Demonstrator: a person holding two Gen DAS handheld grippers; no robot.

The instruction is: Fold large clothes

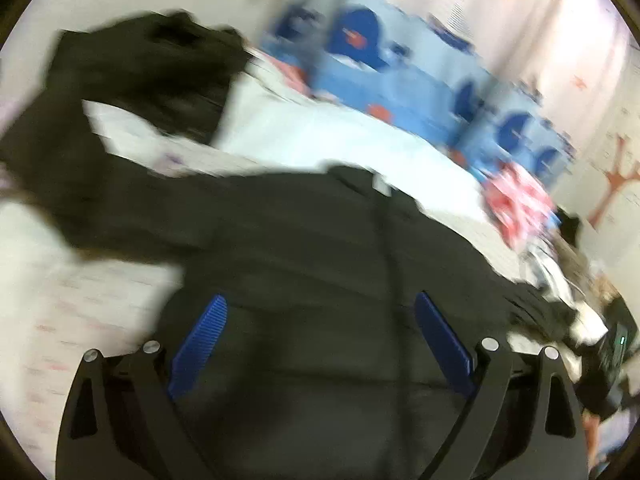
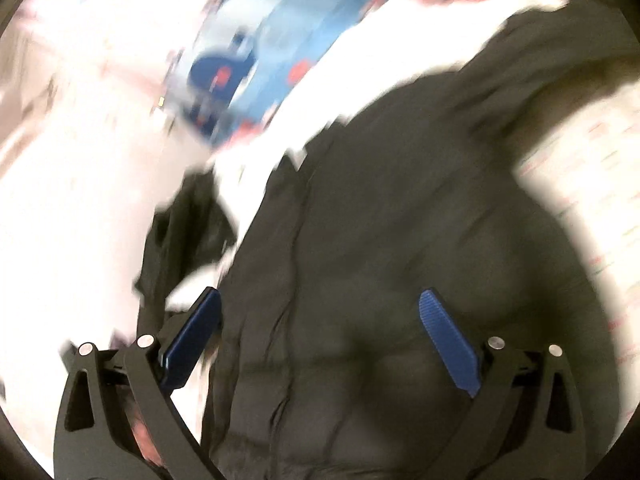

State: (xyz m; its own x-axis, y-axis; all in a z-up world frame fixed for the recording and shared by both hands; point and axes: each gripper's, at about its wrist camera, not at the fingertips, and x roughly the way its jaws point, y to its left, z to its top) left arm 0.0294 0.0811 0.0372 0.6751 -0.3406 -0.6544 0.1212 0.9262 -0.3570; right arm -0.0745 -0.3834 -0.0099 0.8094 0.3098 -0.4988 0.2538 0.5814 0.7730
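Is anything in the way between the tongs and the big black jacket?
Nothing visible is. The left tongs and right tongs both stand open with the black jacket lying right in front of them on the white bed. The pictures are blurry, though.

Setting: bedroom in a home. Evidence: bed with white sheet (image 1: 320, 136), blue patterned bedding (image 1: 400, 92), pale curtains (image 1: 520, 20), dark clothes (image 1: 300, 240) laid out.

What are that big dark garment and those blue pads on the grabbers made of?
The dark garment looks like a matte, padded synthetic fabric: puffy quilted sections with a seam down the middle, though blur hides the weave. The blue pads look like ribbed rubber or plastic, with fine ridges across their faces; which of the two I cannot tell.
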